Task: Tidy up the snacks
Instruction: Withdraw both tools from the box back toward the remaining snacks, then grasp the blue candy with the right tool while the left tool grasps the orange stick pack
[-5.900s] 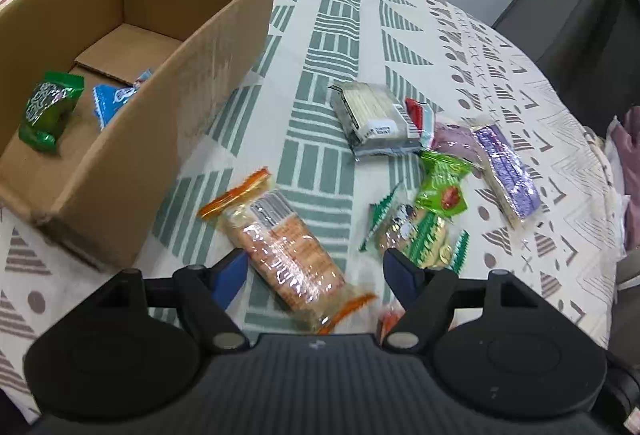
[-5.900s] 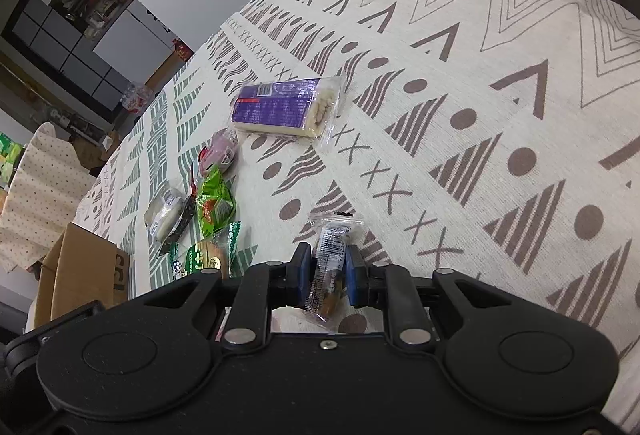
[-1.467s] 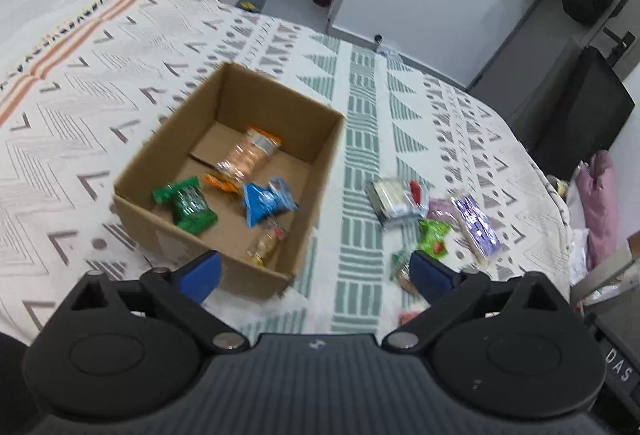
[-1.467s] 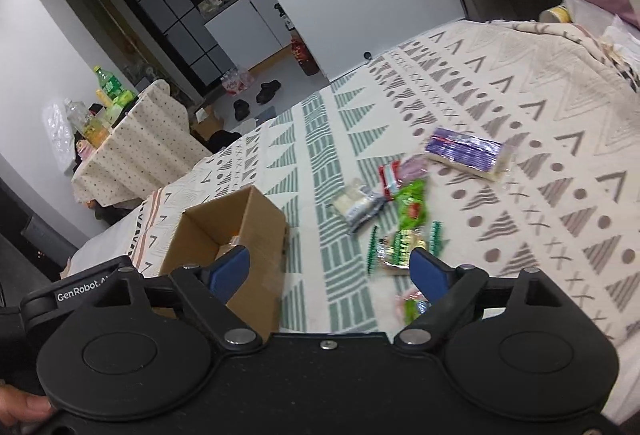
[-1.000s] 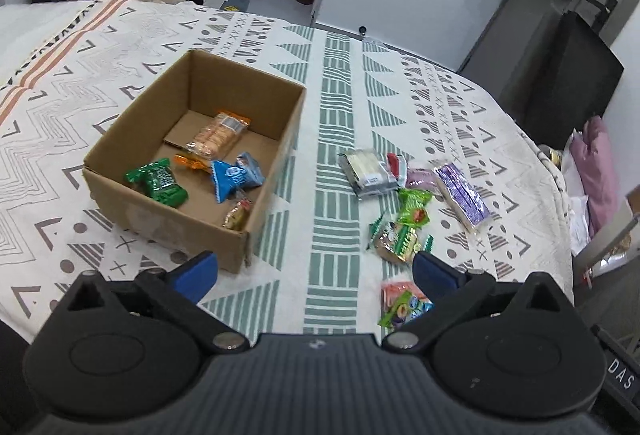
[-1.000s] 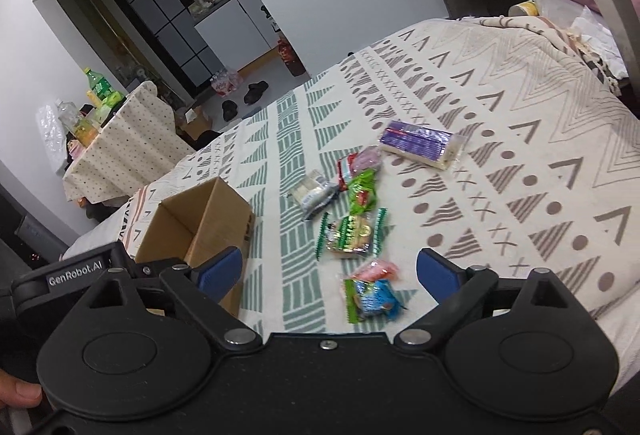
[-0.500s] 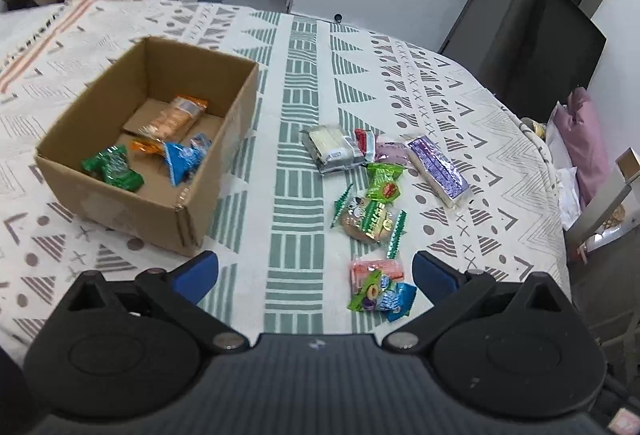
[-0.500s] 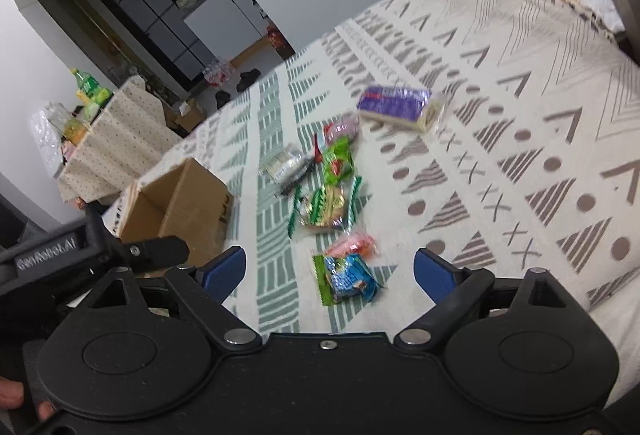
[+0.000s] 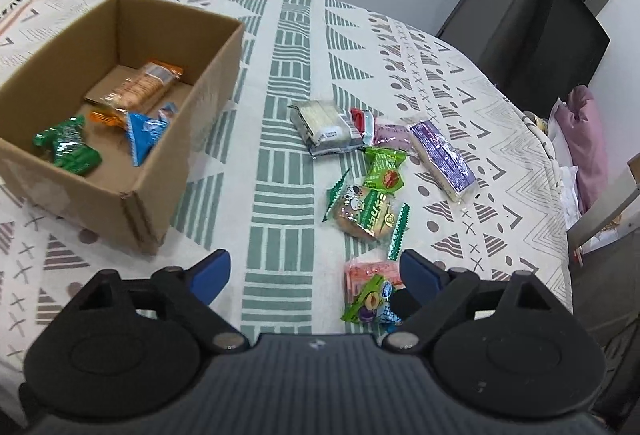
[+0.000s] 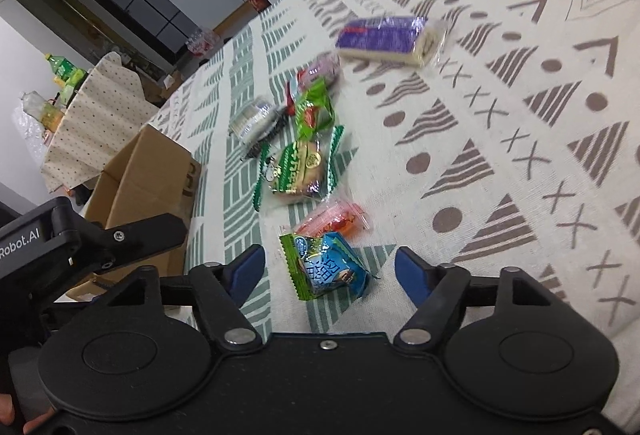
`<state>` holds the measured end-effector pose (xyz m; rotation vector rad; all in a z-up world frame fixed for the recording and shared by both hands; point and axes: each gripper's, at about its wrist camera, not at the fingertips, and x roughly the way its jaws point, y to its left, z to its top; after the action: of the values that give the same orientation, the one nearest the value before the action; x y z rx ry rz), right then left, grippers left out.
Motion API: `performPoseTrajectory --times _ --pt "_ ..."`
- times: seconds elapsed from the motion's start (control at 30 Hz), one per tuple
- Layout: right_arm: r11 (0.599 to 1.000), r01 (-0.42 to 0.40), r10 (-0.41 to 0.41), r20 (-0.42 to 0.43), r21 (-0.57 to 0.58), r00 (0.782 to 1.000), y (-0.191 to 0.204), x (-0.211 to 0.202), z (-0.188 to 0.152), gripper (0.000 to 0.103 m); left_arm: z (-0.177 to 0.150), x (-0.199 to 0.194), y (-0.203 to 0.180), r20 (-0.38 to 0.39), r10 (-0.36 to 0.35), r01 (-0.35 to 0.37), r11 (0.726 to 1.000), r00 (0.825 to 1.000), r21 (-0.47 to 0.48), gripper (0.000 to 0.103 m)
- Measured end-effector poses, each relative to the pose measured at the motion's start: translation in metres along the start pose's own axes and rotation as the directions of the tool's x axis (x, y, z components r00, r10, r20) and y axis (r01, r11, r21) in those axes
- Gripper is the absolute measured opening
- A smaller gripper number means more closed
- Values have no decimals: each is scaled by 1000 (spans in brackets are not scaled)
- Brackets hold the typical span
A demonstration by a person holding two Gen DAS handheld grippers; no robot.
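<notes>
The right gripper (image 10: 328,269) hangs low over the patterned tablecloth (image 10: 520,123) with the blue and green snack packet (image 10: 328,267) lying between its blue fingertips (image 10: 250,267); the jaws are closing, but the pads do not yet touch the wrapper, so nothing is held. The left gripper (image 9: 314,271) is also empty and its jaws are closing too; between them there is mostly bare cloth, and the same packet (image 9: 370,305) lies just inside its right finger. The step in hand seems to be picking this packet to bring it to the cardboard box (image 9: 192,139), which stands to the left and already holds a green packet (image 9: 66,147), a blue one (image 9: 144,133) and an orange biscuit pack (image 9: 136,87). To do it well, the right gripper should probably center over the thick middle of the packet, not over its thin crimped edge, and go down until the fingertips are close to the cloth before the pads meet. The pink packet (image 10: 334,219) touches the target at its far side, so the fingers should stay clear of it. Since both grippers are near the same packet, it is better that only one takes it, while the left goes for another item, for example the green biscuit pack (image 9: 366,213). The wrapper looks slippery, so a firm grip is advisable.
</notes>
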<state>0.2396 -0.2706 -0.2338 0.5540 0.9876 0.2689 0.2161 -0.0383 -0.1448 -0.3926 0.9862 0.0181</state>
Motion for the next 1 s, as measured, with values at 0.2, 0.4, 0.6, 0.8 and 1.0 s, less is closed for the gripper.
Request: performPoseTrajectory --times 0.2,0.4,0.6,0.8,1.0 --pt "1000 8 -8 -15 -30 1000 1 13 0 55 0 21 -3 -34 -25 26 1000 999 1 86" --pt "1000 23 -23 -37 -3 999 -8 16 4 25 -5 39 -9 -73 -43 44 999 996 11 86" --pt "999 45 -45 -18 27 999 -18 5 4 23 -11 51 -17 -90 -49 51 999 995 20 86" --pt "992 105 -106 15 65 994 -27 -7 7 23 -15 61 -22 -110 -52 53 999 993 11 81" --pt "981 142 -150 49 132 988 -43 -18 12 23 -18 66 -35 -116 -52 56 998 992 29 80"
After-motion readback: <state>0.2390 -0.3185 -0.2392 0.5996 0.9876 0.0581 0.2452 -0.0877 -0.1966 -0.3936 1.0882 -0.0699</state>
